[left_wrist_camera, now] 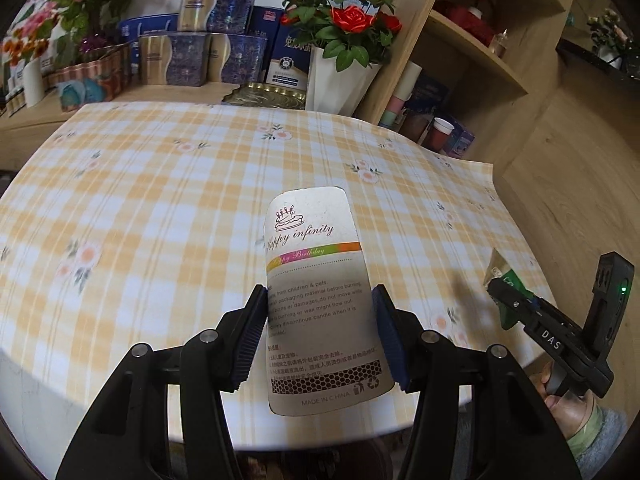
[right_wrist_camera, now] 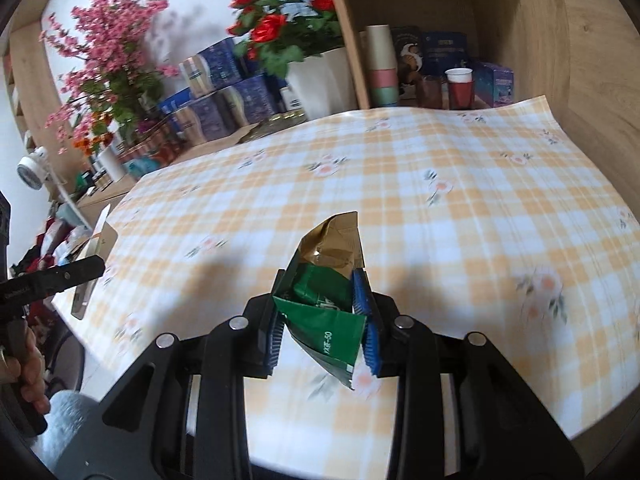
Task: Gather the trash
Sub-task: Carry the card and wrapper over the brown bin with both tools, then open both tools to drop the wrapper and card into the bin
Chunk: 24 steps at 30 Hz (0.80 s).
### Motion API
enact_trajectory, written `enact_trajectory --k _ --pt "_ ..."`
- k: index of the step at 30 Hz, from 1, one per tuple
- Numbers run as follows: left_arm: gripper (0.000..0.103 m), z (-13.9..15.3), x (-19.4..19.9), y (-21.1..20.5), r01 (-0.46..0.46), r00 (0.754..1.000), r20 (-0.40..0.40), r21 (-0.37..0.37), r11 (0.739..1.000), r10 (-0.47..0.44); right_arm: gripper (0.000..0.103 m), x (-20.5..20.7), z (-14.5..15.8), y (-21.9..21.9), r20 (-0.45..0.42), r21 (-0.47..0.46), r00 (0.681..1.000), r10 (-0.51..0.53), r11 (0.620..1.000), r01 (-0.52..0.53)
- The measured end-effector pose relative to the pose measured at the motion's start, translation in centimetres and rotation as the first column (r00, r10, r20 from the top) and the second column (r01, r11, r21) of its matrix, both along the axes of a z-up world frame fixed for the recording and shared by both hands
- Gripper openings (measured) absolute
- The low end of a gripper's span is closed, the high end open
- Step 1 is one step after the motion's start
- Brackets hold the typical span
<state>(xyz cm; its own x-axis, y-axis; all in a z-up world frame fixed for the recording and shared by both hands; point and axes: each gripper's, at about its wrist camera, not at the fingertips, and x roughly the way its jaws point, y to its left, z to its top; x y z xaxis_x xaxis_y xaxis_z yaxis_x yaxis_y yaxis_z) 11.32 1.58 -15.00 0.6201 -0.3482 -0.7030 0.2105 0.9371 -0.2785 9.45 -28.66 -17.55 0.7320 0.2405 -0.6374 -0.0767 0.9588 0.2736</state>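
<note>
My left gripper is shut on a flattened white card box printed with "Happy infinity" and warning text, held above the near edge of the checked tablecloth. My right gripper is shut on a crumpled green and gold wrapper, also lifted over the cloth. In the left wrist view the right gripper shows at the far right with the green wrapper in it and a hand below. The left gripper's body and the white box edge-on appear at the left of the right wrist view.
A white pot of red roses and stacked blue and gold boxes stand at the table's far side. A wooden shelf unit behind holds paper cups and cartons. Pink blossom branches stand far left.
</note>
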Motion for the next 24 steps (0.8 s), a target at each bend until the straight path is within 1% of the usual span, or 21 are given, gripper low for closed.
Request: enact_trajectory --k 6,12,18,24 --pt "0.052 0.6 -5.3 1.5 0.007 1.000 0.024 -0.001 1.000 -0.007 0.034 -4.5 0.3 3.0 -0.020 0.014 0.998 0.062 0.998 -0.061" --pt "0.053 0.3 -9.5 2.8 -0.002 0.999 0.033 -0.021 1.000 0.003 0.034 -8.6 -0.1 6.7 -0.040 -0.004 0.984 0.175 0.985 -0.175" --pt "0.054 -0.2 -12.4 3.7 -0.022 0.999 0.036 -0.017 1.000 0.023 0.034 -11.7 -1.3 9.8 -0.067 -0.003 0.959 0.274 0.961 -0.275" --pt "0.055 -0.9 -14.5 3.9 -0.016 0.998 0.056 0.012 1.000 0.016 0.034 -14.1 -3.5 11.6 -0.113 0.000 0.937 0.330 0.943 -0.332"
